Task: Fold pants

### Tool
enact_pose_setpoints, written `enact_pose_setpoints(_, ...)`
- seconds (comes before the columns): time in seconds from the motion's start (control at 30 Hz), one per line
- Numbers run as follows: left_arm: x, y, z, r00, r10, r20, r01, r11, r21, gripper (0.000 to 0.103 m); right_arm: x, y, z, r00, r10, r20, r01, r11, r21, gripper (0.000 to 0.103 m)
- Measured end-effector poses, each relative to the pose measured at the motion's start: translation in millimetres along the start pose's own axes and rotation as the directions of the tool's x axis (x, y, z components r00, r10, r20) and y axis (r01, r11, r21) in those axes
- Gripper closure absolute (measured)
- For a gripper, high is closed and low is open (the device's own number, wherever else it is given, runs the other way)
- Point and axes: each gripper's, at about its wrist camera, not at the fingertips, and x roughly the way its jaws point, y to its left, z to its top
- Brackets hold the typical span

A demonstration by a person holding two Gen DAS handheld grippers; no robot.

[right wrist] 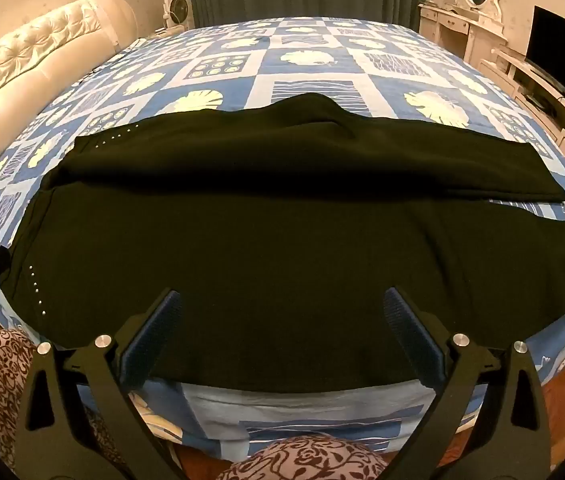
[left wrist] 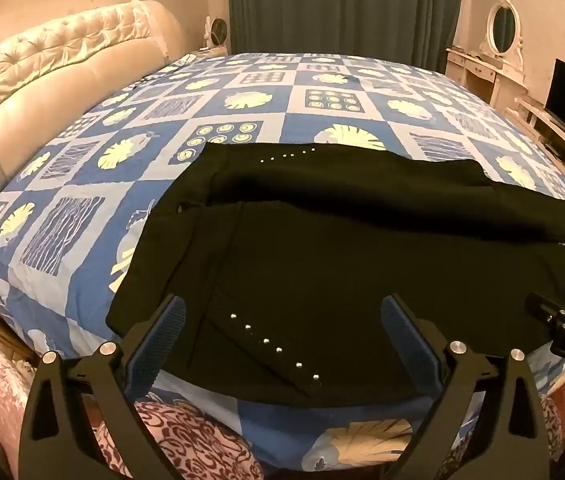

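Big bed (left wrist: 82, 216) fills both views, its blue patchwork bedspread (right wrist: 306, 64) dotted with pale shell prints, tufted cream headboard (left wrist: 54, 64) off to the left. Spread across the near side lie the black pants (right wrist: 266, 240), laid sideways, 1 leg beyond the other, waist toward the left. Over them hangs the left gripper (left wrist: 282, 320), jaws spread wide, nothing between them; the right gripper (right wrist: 282, 312) likewise, jaws released, above the near leg. Smallest of all, the silver studs (left wrist: 272, 346) by the waist.
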Motion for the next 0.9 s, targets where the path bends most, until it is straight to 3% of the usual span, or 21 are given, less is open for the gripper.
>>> enact_pose_setpoints(0.9, 3.5, -1.8, -2.7, 1.000, -0.006, -0.008, 0.006, 1.000, -0.001, 0.006, -0.1, 0.4, -0.7, 1.000, 0.002, 0.000, -0.002, 1.000, 0.003, 0.002)
